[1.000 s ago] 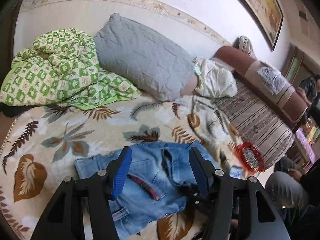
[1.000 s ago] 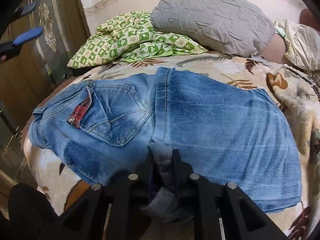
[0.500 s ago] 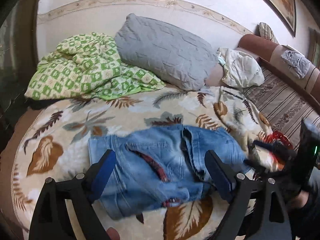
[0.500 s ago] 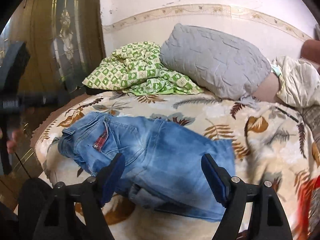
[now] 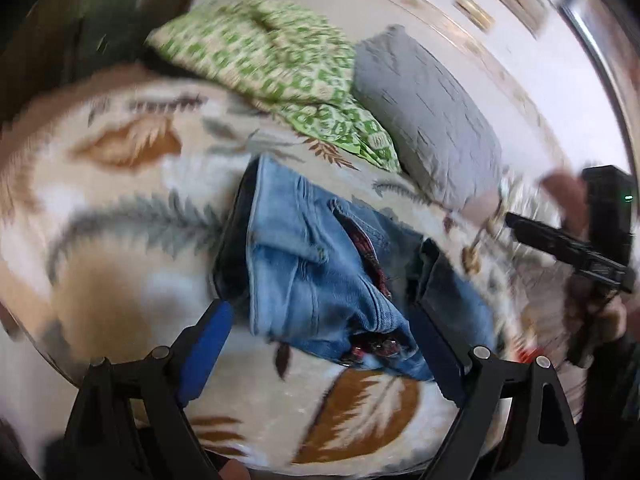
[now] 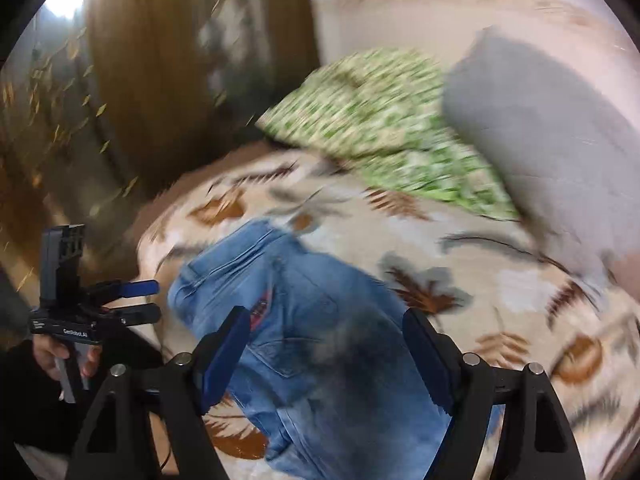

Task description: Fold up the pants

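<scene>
- The left gripper [image 5: 320, 344] hangs above the near edge of the bed, tilted so the room leans in its view; its blue-padded jaws are spread wide and hold nothing
- In the right wrist view the same gripper [image 6: 140, 300] shows at the far left, gripped by a hand [image 6: 60, 356] and clear of the cloth
- The pants [image 5: 332, 268] lie on the leaf-print blanket [image 5: 120, 208], past and between the left jaws without touching them
- The right gripper [image 6: 324, 356] hovers over the bed, its jaws also wide apart and empty
- The pants [image 6: 312, 340] sit between and beyond the right jaws; whether the pads brush the denim is lost in the blur
- The pants are light blue denim, folded into a compact rumpled bundle, with a back pocket and a strip of red lining showing
- A green checked quilt [image 5: 280, 68] and a grey pillow [image 5: 432, 120] lie behind the pants
</scene>
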`<state>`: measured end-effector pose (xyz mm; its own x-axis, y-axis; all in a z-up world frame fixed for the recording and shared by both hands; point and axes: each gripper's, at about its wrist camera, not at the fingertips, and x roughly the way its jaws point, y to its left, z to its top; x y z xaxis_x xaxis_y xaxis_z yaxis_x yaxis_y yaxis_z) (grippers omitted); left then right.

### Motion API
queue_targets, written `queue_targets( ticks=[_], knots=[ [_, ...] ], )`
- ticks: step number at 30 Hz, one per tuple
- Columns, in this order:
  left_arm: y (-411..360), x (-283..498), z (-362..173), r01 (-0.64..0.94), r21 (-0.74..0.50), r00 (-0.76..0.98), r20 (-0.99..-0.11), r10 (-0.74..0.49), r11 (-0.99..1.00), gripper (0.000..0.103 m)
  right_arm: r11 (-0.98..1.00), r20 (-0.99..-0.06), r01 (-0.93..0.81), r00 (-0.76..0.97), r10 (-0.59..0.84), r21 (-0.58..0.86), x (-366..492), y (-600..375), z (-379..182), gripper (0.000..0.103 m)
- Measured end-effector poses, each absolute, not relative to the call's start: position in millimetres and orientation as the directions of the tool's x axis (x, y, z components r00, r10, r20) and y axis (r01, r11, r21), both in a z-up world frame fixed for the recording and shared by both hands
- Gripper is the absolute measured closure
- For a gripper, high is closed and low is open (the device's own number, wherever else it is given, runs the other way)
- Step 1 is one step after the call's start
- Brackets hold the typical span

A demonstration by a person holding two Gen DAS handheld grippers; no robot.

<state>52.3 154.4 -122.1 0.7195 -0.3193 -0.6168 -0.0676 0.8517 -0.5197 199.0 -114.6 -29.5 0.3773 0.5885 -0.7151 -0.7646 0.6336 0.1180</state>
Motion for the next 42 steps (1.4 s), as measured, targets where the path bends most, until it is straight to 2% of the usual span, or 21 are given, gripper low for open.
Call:
queue_targets(
  ticks=[3, 10, 14, 16, 25, 26, 30, 32, 34, 38, 40, 42],
  knots=[
    [156, 56, -137, -0.092, -0.601, 0.720, -0.591, -0.364, 0.794, 0.013, 0.561, -0.759, -0.813, 0.264, 0.596, 0.158, 221, -78, -30, 0.022],
    [159, 67, -174, -0.183, -0.670, 0.709, -0.597, -0.376, 0.719, 0.013, 0.419, -0.851, -0.891, 0.077, 0.519, 0.175, 255, 26, -47, 0.022],
    [158, 75, -187, -0.197, -0.705, 0.718, -0.577, -0.389, 0.682, 0.012, 0.384, -0.897, -0.912, 0.045, 0.440, 0.142, 267, 79, -74, 0.022],
    [156, 79, -187, -0.193, -0.707, 0.732, -0.565, -0.380, 0.680, 0.009, 0.374, -0.913, -0.919, 0.040, 0.406, 0.126, 274, 99, -86, 0.022],
    [156, 89, -189, -0.210, -0.733, 0.741, -0.551, -0.383, 0.647, 0.009, 0.416, -0.957, -0.894, -0.045, 0.286, 0.166, 308, 158, -147, 0.023],
    [158, 88, -189, -0.213, -0.737, 0.740, -0.550, -0.386, 0.642, 0.009, 0.410, -0.963, -0.900, -0.038, 0.266, 0.148, 305, 161, -153, 0.026],
    [158, 90, -187, -0.215, -0.725, 0.735, -0.562, -0.380, 0.655, 0.009, 0.406, -0.979, -0.911, 0.010, 0.203, 0.075, 300, 170, -169, 0.054],
    [158, 92, -185, -0.225, -0.711, 0.730, -0.576, -0.368, 0.666, 0.018, 0.416, -0.981, -0.908, 0.026, 0.192, 0.057, 301, 171, -170, 0.059],
    [159, 92, -185, -0.245, -0.687, 0.720, -0.602, -0.346, 0.684, 0.038, 0.417, -0.983, -0.908, 0.038, 0.182, 0.042, 303, 170, -169, 0.067],
    [166, 88, -186, -0.255, -0.688, 0.715, -0.608, -0.347, 0.680, 0.053, 0.444, -0.982, -0.895, 0.053, 0.179, 0.033, 307, 168, -167, 0.075],
    [170, 84, -184, -0.254, -0.693, 0.718, -0.603, -0.348, 0.675, 0.066, 0.445, -0.982, -0.895, 0.064, 0.175, 0.021, 307, 168, -166, 0.079],
    [171, 80, -179, -0.231, -0.701, 0.733, -0.582, -0.354, 0.675, 0.071, 0.438, -0.982, -0.899, 0.082, 0.172, 0.001, 307, 167, -162, 0.080]
  ],
)
